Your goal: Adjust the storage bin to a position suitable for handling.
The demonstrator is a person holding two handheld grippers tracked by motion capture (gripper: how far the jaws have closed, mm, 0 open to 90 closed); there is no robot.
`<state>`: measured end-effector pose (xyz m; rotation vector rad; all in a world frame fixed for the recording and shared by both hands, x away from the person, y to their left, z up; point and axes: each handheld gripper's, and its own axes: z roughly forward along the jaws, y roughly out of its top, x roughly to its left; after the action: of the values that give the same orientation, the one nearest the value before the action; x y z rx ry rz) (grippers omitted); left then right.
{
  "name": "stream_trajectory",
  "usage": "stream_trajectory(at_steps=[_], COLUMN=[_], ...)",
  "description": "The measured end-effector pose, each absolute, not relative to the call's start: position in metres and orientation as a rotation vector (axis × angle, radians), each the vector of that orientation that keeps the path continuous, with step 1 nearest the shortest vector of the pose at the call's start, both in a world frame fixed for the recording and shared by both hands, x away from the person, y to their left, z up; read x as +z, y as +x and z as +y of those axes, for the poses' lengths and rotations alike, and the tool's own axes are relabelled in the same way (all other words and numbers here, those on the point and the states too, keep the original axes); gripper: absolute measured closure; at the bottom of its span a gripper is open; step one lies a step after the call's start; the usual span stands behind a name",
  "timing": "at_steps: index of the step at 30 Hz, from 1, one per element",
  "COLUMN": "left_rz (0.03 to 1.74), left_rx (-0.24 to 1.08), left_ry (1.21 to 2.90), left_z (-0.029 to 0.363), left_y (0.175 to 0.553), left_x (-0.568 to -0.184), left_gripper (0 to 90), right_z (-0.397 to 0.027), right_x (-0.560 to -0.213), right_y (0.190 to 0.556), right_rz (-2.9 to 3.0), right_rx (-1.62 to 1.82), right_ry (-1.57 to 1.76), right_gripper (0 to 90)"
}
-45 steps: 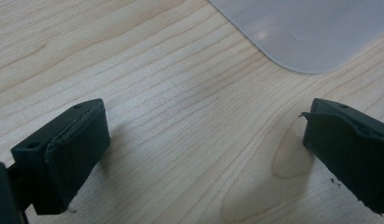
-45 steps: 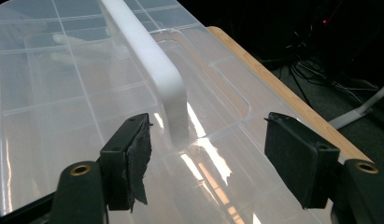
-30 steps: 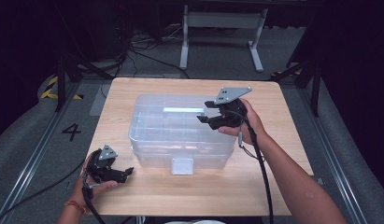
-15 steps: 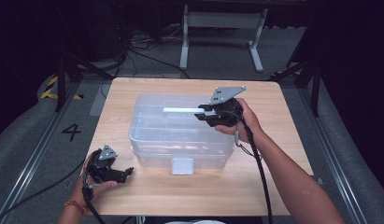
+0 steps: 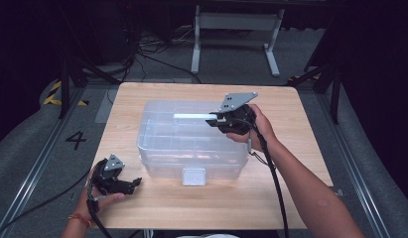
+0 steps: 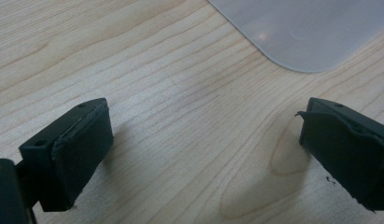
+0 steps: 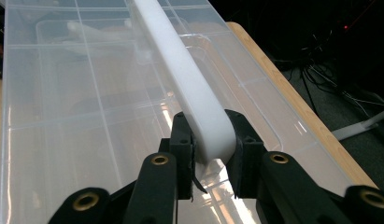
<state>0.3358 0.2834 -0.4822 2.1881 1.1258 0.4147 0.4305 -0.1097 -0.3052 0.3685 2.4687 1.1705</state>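
the right gripper (image 7: 211, 154) has just been closing, and its jaws now pinch the near end of the white handle (image 7: 182, 79) on top of the clear box (image 5: 191, 144). the pads sit on either side of the bar, close to its rounded tip. in the high view the same gripper (image 5: 217, 120) hangs over the right part of the lid, with the handle (image 5: 191, 116) running off to the left from it. the box stands in the middle of the table (image 5: 301, 148), its latch (image 5: 193, 176) facing the person.

the left gripper (image 5: 134, 182) rests low near the table's front left corner, well apart from the box, jaws spread with nothing between them; its own view shows bare wood and a corner of the box (image 6: 311, 32).

the step looks like raising the handle upright, or lifting by it. the grip is near the bar's end, so it could slip off as the bar swings. better to keep the squeeze firm, follow the bar's arc around its hinges rather than pull straight up, and go slowly. if the whole box is to be lifted, the latch should be checked first, and the left gripper could steady the front wall.
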Motion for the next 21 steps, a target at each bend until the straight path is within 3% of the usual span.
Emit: stream_trajectory(at_steps=[6,13,21], left_rz=[1.115,1.121,1.109], left_rx=[0.432,0.428,0.527], left_ry=[2.165,2.173,2.156], left_z=[0.286,0.285,0.285], left_y=[0.334,0.332,0.323], left_x=[-0.481,-0.480,-0.465], left_gripper=[15.2,18.0,23.2], right_z=[-0.110,-0.110,-0.110], right_x=[-0.301,-0.295,-0.287], right_y=[0.435,0.442,0.450], right_rz=[2.468,2.494,2.506], right_rx=[1.189,1.187,1.186], right_ry=[0.384,0.392,0.420], right_gripper=[74.9,74.7,73.9])
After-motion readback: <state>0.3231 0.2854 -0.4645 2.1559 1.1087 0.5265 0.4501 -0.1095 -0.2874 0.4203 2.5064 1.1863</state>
